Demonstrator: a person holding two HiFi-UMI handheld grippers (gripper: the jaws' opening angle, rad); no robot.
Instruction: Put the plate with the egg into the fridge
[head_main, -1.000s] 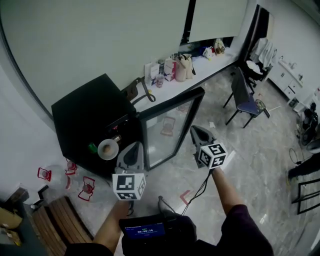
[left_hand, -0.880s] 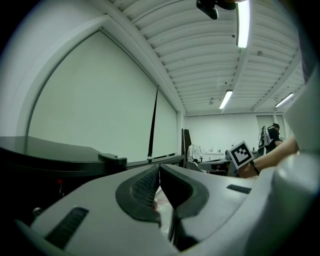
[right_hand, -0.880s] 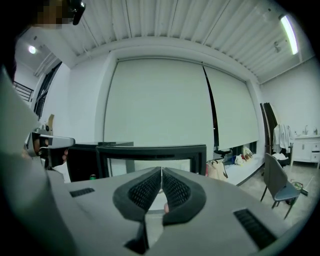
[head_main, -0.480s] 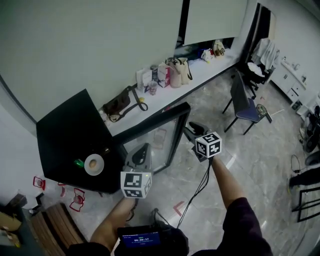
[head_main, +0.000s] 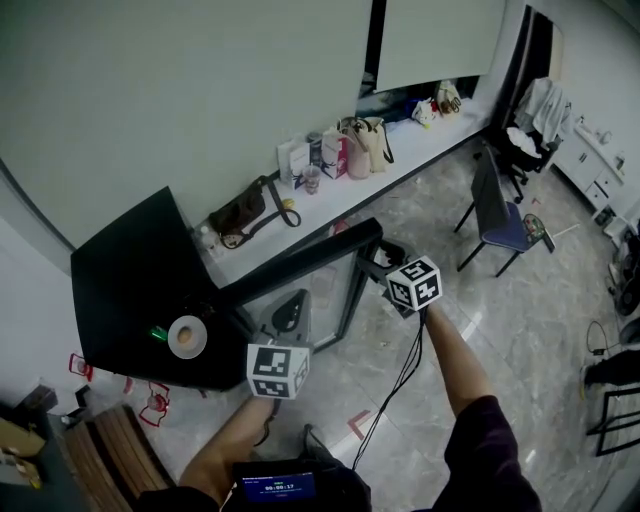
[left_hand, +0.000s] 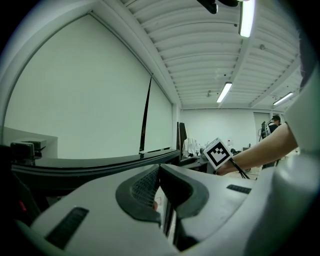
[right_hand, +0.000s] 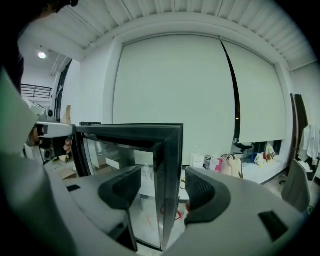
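A white plate with a brown egg stands on top of the black fridge. The fridge's glass door stands swung out. My right gripper is at the door's free top corner. Its jaws are opening, and the door frame stands between them without either pad pressing on it. My left gripper hangs in front of the glass, lower and to the left, with its jaws shut and nothing in them. The fridge's inside is hidden from the head view.
Behind the fridge runs a white counter with a black bag, cartons and handbags on it. A dark chair stands to the right on the marble floor. A wooden bench and red-and-white items lie at the lower left.
The right gripper has come up to the door's free corner, and its jaws now stand apart around the frame. The left gripper has stayed shut in front of the glass.
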